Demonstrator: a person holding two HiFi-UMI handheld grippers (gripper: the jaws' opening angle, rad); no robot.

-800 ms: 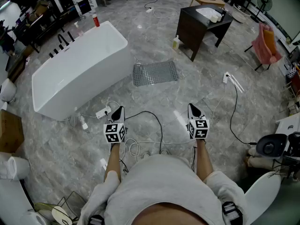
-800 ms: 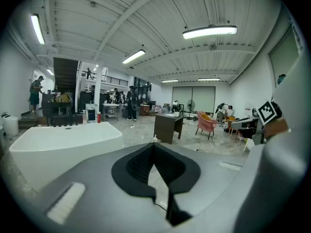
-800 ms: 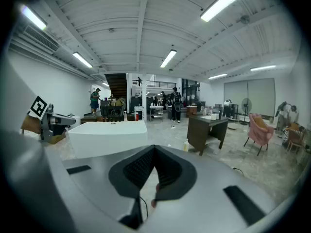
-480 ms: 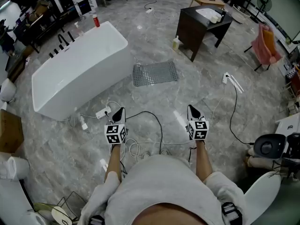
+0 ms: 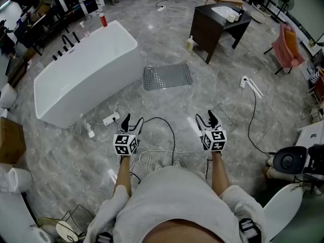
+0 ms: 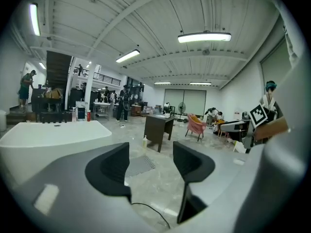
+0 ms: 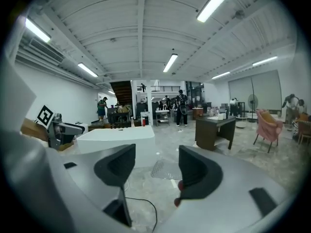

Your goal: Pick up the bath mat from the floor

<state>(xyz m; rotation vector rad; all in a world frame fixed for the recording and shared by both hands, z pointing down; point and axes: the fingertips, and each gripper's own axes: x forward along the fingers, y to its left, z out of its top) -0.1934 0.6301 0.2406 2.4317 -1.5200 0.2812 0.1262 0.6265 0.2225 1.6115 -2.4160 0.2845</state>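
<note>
Grey and rectangular, the bath mat (image 5: 167, 77) is laid flat on the marbled grey floor, just beside the right-hand end of the white bathtub (image 5: 86, 75) as seen in the head view. Its surface is covered by regular rows of small dots or holes, so that a perforated, rubbery look is given. Its long sides run across the head view, and a slightly darker band is seen along the short edge nearest the bathtub. Whether that edge touches the bathtub's base cannot be told.

On the mat's far side from the bathtub, a dark wooden cabinet (image 5: 218, 24) with a white top is seen, and a pale bottle (image 5: 190, 45) is stood at its foot.

The left gripper (image 5: 132, 120) is held above the floor in front of the bathtub's long side, well apart from the mat. Its jaws are spread and nothing is held between them; only floor and the distant mat are seen through the gap in the left gripper view. The right gripper (image 5: 205, 117) is held level with it, farther from the bathtub, and its jaws are likewise parted and empty, with the mat framed far off between them in the right gripper view.

A white power strip (image 5: 111, 120) and a looping black cable (image 5: 162, 123) lie on the floor between the bathtub and the grippers.
</note>
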